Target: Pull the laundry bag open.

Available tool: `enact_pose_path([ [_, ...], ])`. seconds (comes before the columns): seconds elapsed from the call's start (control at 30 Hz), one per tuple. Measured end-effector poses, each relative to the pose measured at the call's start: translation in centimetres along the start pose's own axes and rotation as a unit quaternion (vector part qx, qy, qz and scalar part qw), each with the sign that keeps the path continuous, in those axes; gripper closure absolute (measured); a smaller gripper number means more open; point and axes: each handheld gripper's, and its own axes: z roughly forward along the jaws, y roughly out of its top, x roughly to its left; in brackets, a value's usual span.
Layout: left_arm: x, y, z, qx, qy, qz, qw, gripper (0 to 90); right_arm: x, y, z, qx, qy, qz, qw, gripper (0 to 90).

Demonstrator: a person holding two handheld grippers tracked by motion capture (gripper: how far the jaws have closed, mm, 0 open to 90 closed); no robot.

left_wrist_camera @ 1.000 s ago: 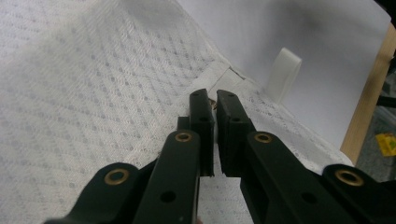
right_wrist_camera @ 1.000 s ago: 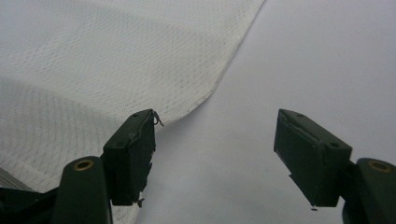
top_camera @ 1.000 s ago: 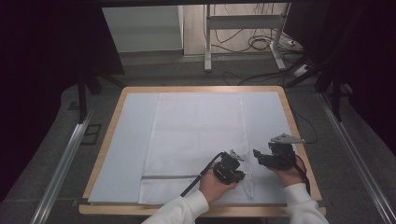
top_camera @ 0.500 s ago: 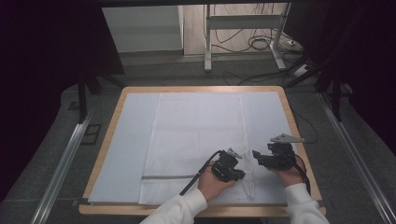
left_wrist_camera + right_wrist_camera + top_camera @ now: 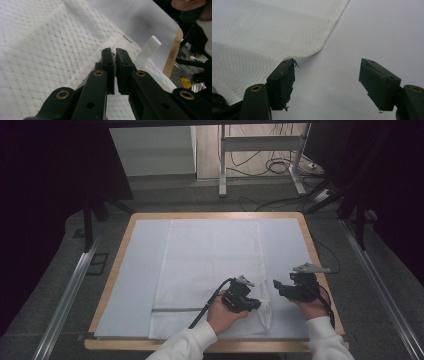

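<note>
A white mesh-weave cloth lies flat on a pale sheet that covers the table, with a grey stripe near its front hem. My left gripper rests low at the cloth's near right corner, and its jaws are shut on the hem, which bunches up there. In the left gripper view the left gripper has its two pads pressed together over the cloth. My right gripper hovers just right of the cloth's edge and is open. In the right gripper view the right gripper holds nothing, and the cloth is at the left.
The pale sheet lies on a wooden table whose rim shows all round. A small white block stands near the table's edge beyond the cloth corner. Metal rails run along both sides, and cables lie on the floor behind.
</note>
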Motion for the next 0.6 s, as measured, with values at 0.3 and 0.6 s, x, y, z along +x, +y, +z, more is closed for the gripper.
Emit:
enact_pose_path([
  [0.3,0.4,0.0,-1.5,-0.019,-0.008,-0.006,0.9998,87.0,-0.1,0.0,-0.1,-0.001,-0.001,0.001,1.0,28.0],
  [0.6,1.1,-0.2,-3.0,-0.033,-0.007,-0.011,0.9994,86.9,0.0,0.0,-0.2,-0.004,0.008,0.004,1.0,27.9],
])
